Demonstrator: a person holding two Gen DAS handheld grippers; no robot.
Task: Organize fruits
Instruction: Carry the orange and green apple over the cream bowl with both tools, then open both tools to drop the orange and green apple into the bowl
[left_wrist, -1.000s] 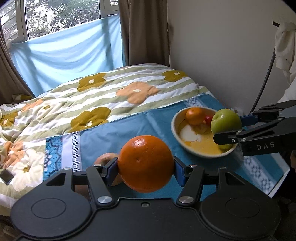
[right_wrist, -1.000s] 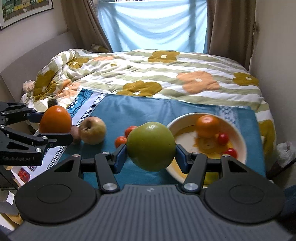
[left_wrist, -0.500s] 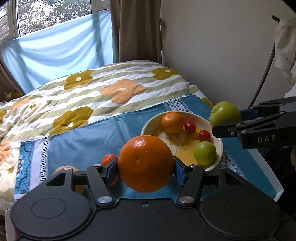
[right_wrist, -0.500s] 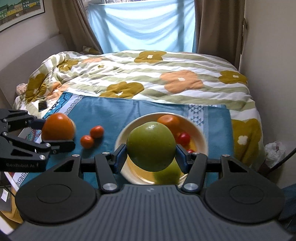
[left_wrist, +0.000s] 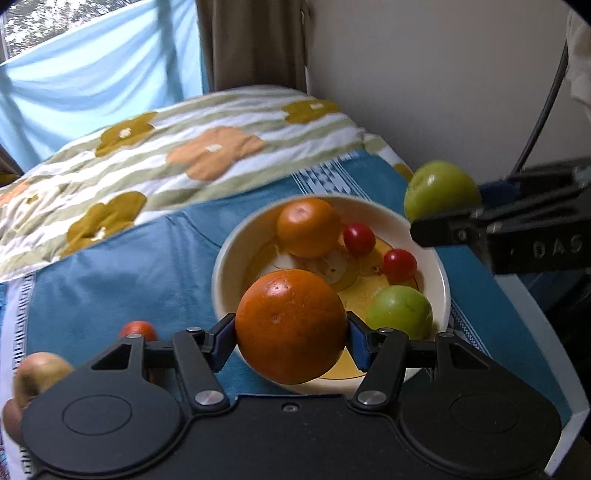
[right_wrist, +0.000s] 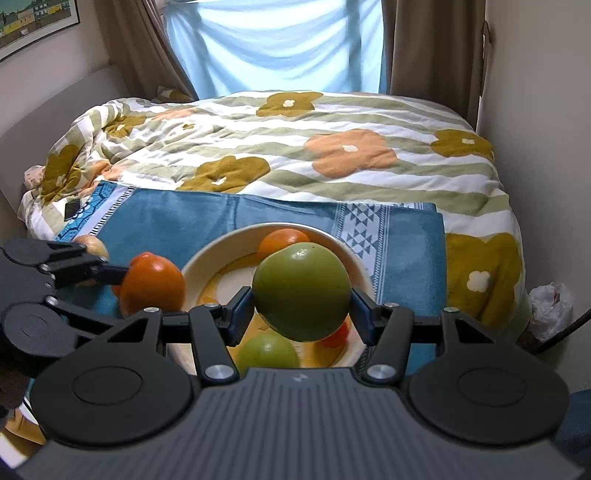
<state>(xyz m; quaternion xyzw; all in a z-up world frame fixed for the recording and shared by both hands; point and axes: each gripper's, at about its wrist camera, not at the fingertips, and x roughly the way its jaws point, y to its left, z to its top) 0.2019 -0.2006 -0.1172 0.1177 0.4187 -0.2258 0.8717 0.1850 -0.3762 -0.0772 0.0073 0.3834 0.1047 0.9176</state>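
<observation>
The left gripper has its jaws pinching a large orange from both sides, held above the near rim of the cream bowl. The right gripper has its jaws pinching a green apple, also over the bowl. From the left wrist view the bowl's contents read plainly: a smaller orange at about 12 o'clock, two cherry tomatoes toward 2 o'clock, a second green apple near 4 o'clock. The right wrist view hides most of that behind its own held apple; only slivers of the fruit inside show. The left wrist view alone shows a small tomato and a pale yellowish apple lying on the blue cloth at the bowl's 8 o'clock. The right wrist view alone shows a framed picture on the wall at 10 o'clock and a white crumpled bag beside the bed at 3 o'clock.
</observation>
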